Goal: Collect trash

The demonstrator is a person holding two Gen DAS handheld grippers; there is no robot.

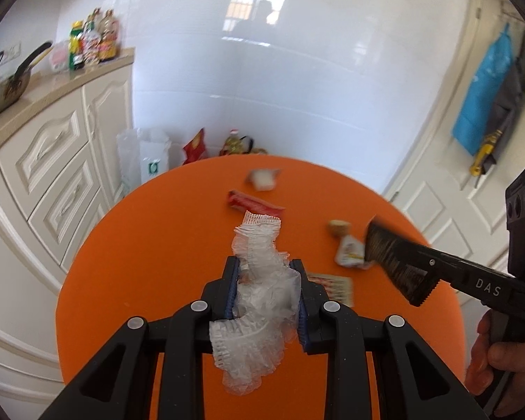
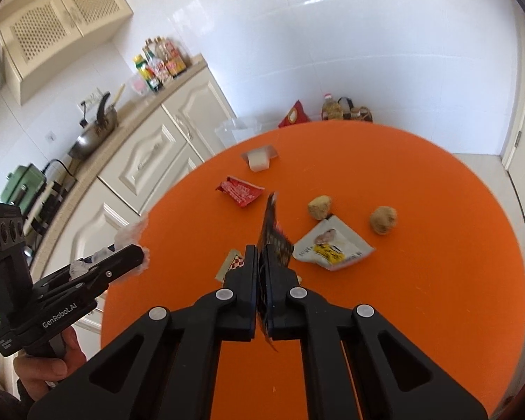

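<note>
Left hand-held gripper (image 1: 266,290) clamped on crumpled plastic cap (image 1: 259,280); right hand-held gripper (image 2: 259,273) pinching dark wrapper (image 2: 274,231) edgewise. Thin grip, could slip onto worktop (image 2: 437,210).

Behind you stood cream cabinets (image 2: 150,161) under a beige counter, with a wok (image 2: 91,136) and a green appliance (image 2: 22,183) on it. A cluster of sauce bottles (image 2: 161,63) sat at the counter's far end. On the floor by the white tiled wall (image 1: 262,98) you had a red bag (image 1: 195,145). A blue apron (image 1: 483,87) hung on the door.
</note>
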